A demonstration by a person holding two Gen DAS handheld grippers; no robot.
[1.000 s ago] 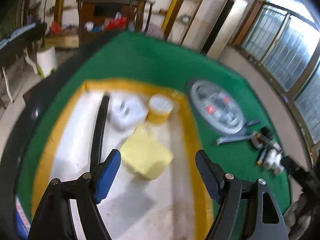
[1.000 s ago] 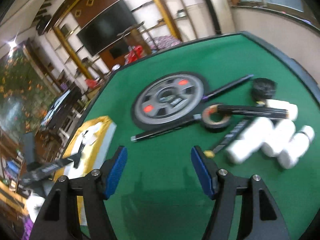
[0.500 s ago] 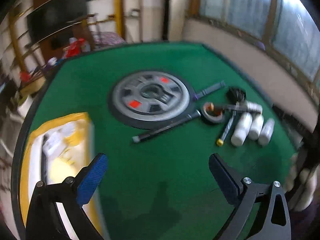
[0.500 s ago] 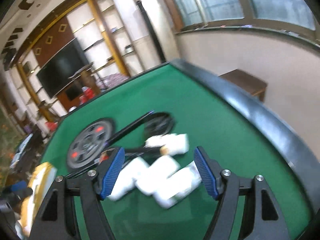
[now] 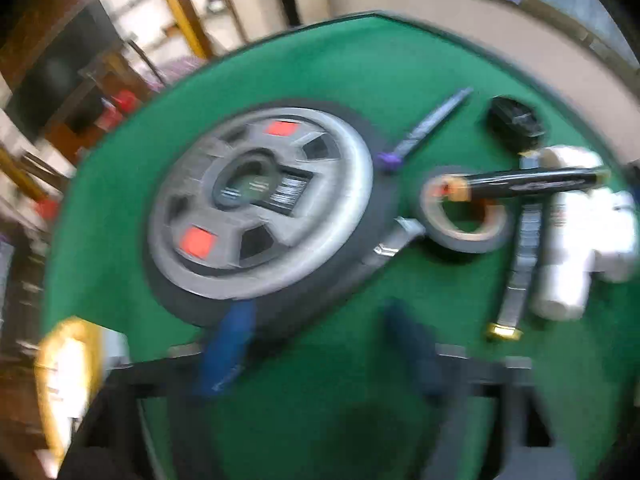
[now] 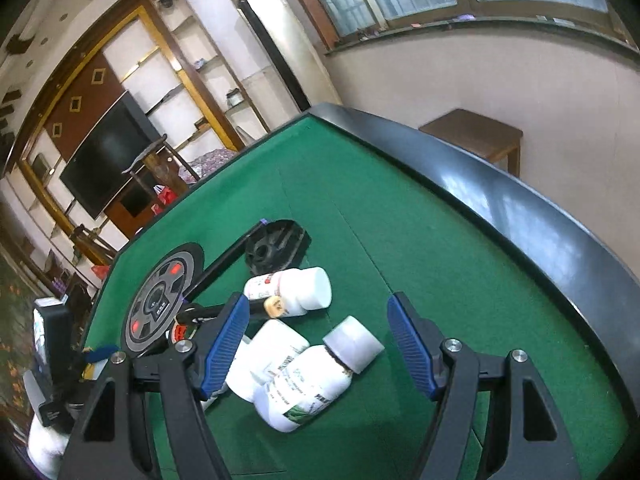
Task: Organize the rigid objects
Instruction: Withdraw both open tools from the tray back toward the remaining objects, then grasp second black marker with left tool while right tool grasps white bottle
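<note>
left gripper (image 5: 320,352): blurry, jaws just been closing in, nothing between them
right gripper (image 6: 316,344): jaws apart, straddling a white bottle (image 6: 308,380) lying on the green bench (image 6: 400,208)
wheel disc (image 5: 260,204): flat, beside the tape roll (image 5: 464,216)

A table (image 6: 400,208) with a green felt top and a black padded rim carries everything. A grey wheel-shaped disc (image 5: 256,200) lies near its middle, with a roll of tape (image 5: 464,216), pens and a black puck (image 5: 516,120) at the disc's three o'clock. White bottles (image 6: 304,380) lie on their sides just beside the pens, and a yellow-edged tray (image 5: 64,364) sits at seven o'clock.
</note>
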